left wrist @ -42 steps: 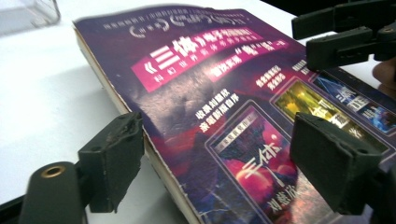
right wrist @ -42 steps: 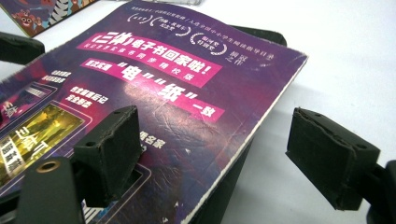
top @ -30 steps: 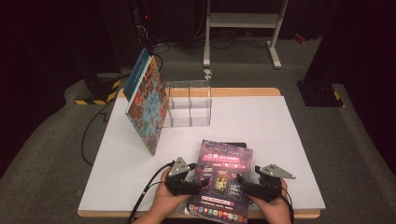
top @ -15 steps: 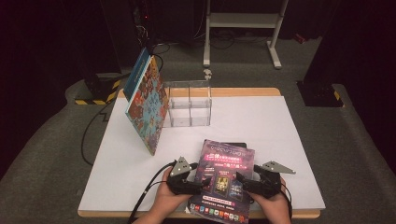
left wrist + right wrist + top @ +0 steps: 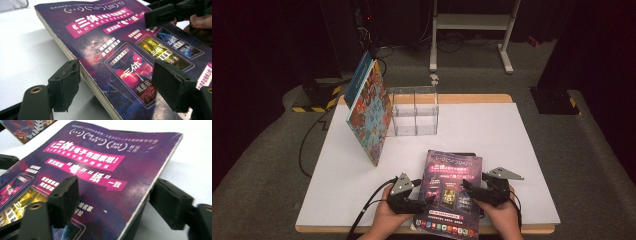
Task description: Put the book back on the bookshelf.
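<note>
While the purple book (image 5: 451, 192) sits at the table's (image 5: 512, 130) near edge | left gripper (image 5: 424, 202) pinches its left edge | right gripper (image 5: 468, 189) seemingly pinches its right edge.

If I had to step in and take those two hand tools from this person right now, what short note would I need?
Left gripper: jaws straddle the left edge of the purple book, one above the cover, one below; whether they pinch it I cannot tell.
Right gripper: the same on the book's right edge.
The purple book sits at the near edge of the table, its front part lifted off the surface and apparently atop a dark item.
Two colourful books lean against the clear divided box further back.
Done: both sides of the book engaged.
Left: probably carrying it to the clear box, though that is a guess.
</note>
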